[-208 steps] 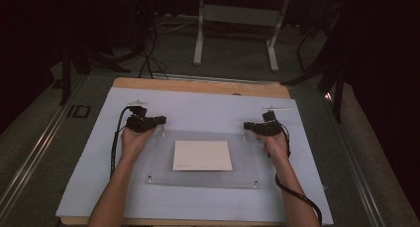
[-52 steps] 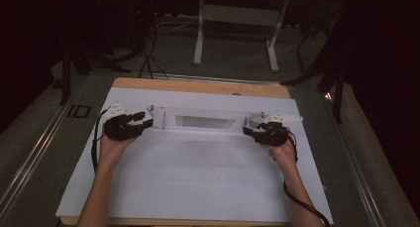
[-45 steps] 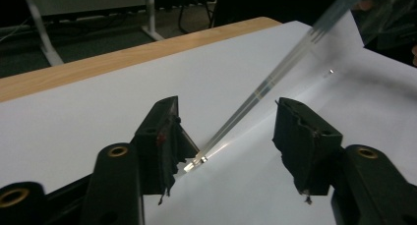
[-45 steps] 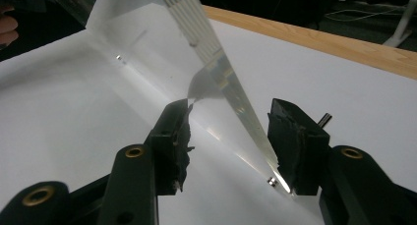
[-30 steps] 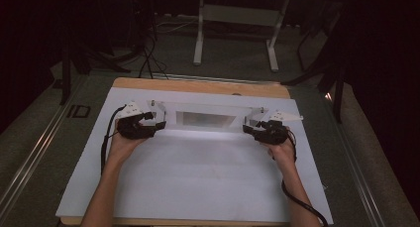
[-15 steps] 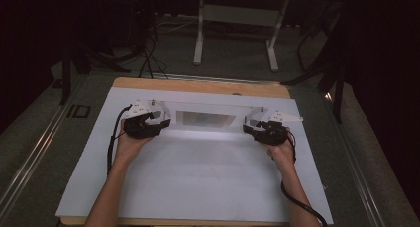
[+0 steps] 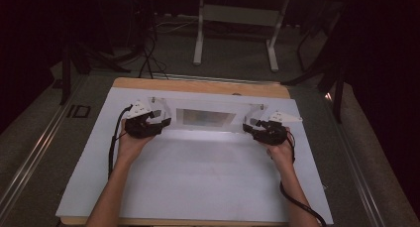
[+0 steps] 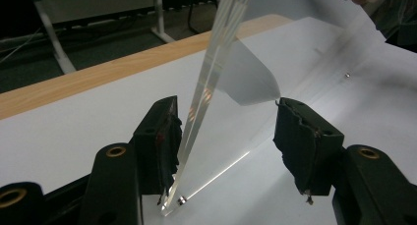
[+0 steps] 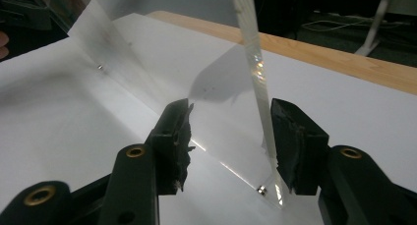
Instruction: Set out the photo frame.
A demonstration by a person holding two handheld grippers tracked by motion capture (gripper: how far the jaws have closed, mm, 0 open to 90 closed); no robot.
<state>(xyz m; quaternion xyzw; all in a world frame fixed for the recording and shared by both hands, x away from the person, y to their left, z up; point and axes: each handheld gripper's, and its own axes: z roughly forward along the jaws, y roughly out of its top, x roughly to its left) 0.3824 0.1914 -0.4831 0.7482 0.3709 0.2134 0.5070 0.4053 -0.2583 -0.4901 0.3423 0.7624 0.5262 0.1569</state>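
Clear acrylic panel (image 7: pixel 205 119) stood on edge across the far tabletop (image 7: pixel 198 177), long axis running hand to hand. Left claw (image 7: pixel 166 122) and right claw (image 7: pixel 247 128) each straddled one end, jaws wide; one pad (image 8: pixel 164 136) touched, no squeeze evident. Paper sheet (image 8: pixel 248 77) inside.

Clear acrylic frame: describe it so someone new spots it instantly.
On the white sheet covering the wooden table, look toward the far edge, between the two grippers. The clear acrylic frame stands on edge there, a see-through panel sandwiching a pale paper rectangle.
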